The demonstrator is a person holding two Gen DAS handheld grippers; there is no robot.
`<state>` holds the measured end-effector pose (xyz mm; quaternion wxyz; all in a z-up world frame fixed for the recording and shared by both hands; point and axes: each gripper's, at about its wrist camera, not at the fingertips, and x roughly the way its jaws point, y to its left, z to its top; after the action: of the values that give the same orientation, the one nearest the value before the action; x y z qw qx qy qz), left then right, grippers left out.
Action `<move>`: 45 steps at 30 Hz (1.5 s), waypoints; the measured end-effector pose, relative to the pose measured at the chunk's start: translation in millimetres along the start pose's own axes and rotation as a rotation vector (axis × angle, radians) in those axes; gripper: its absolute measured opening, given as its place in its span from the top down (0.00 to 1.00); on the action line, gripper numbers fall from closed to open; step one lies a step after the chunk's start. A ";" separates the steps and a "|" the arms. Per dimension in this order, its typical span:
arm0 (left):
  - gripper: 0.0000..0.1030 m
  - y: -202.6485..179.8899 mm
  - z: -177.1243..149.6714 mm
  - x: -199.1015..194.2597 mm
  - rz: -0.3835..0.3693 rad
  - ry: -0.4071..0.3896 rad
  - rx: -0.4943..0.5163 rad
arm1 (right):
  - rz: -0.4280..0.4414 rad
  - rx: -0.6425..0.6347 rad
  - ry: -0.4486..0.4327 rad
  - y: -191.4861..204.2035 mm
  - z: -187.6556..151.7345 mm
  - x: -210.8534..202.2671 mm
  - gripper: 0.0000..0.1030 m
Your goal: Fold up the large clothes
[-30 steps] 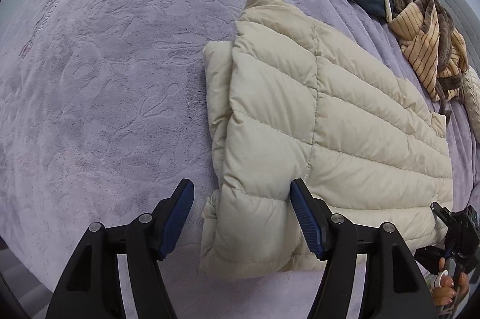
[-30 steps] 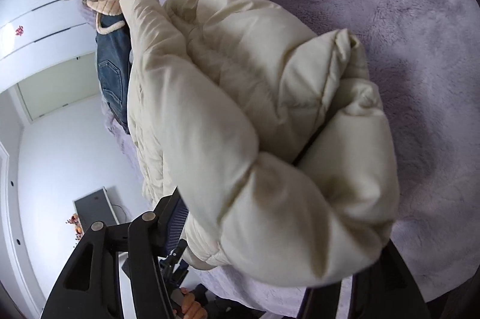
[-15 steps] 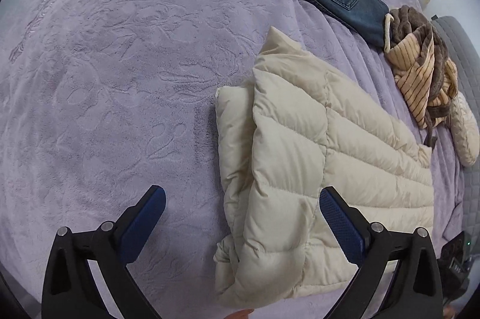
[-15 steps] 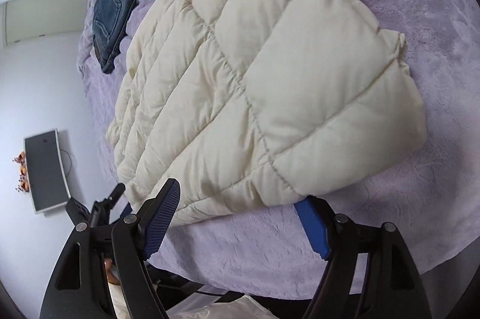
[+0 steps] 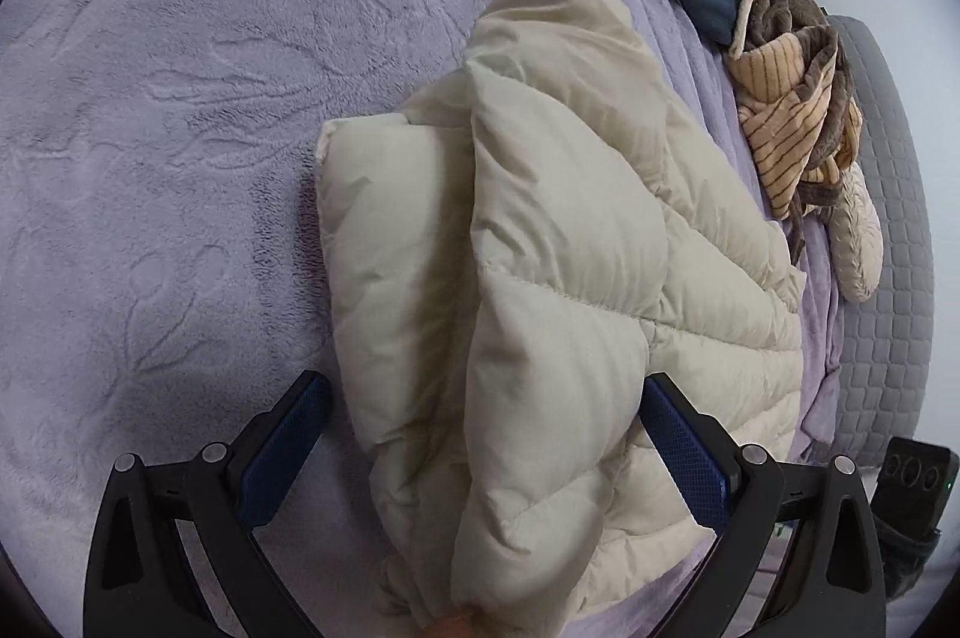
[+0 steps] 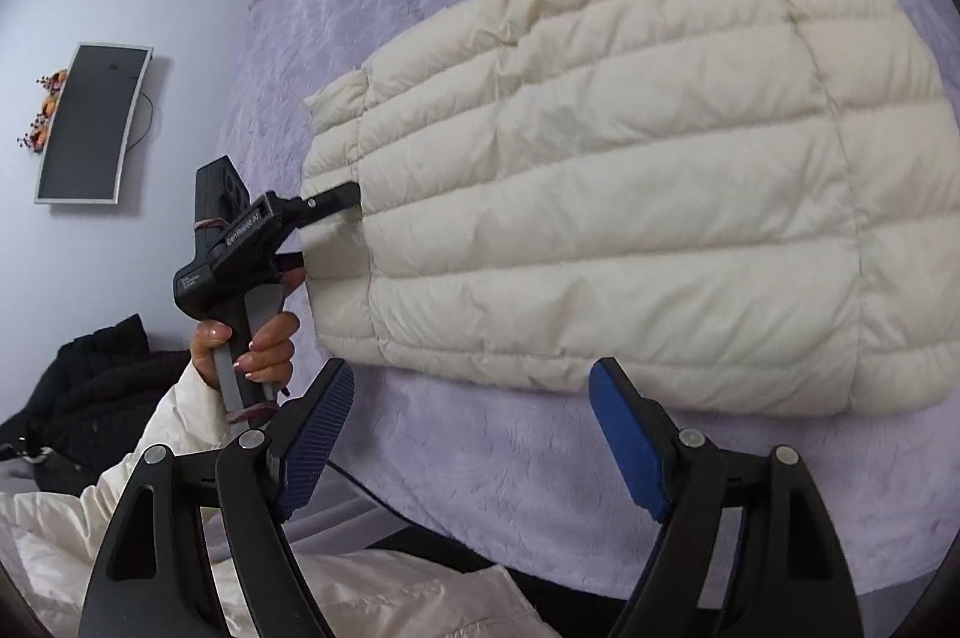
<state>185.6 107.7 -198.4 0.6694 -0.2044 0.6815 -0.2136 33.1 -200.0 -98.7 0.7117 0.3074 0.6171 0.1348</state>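
Straddling the near left edge of the cream puffer jacket [image 5: 558, 278] on the purple bed [image 5: 150, 128], the left gripper [image 5: 480, 446] is gaping wide, seemingly for another fold; the right gripper [image 6: 474, 434] is hovering open, empty.

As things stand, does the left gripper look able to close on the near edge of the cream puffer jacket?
Probably yes. The left gripper stands wide open with the folded edge of the cream puffer jacket already bulging between its fingers, and nothing lies in the way.

Cream puffer jacket [image 6: 630, 194], folded, on bed
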 end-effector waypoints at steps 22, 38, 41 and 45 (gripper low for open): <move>0.71 -79.0 7.0 -17.5 -0.127 -0.041 0.129 | -0.222 -0.077 -0.086 -17.1 113.0 78.9 0.88; 0.71 -215.3 -13.0 -0.7 -0.093 -0.063 0.238 | 0.029 0.108 -0.054 -65.0 125.5 97.3 1.00; 0.71 -217.0 -12.2 -0.8 -0.079 -0.060 0.221 | 0.050 0.112 -0.045 -63.7 123.0 77.1 1.00; 0.71 -215.0 -14.3 -1.8 -0.051 -0.061 0.203 | 0.053 0.069 -0.088 -66.6 105.4 25.9 0.97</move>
<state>169.8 -68.5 -75.3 0.7015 -0.1591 0.6302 -0.2924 127.2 -265.4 -154.4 0.7232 0.3537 0.5813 0.1183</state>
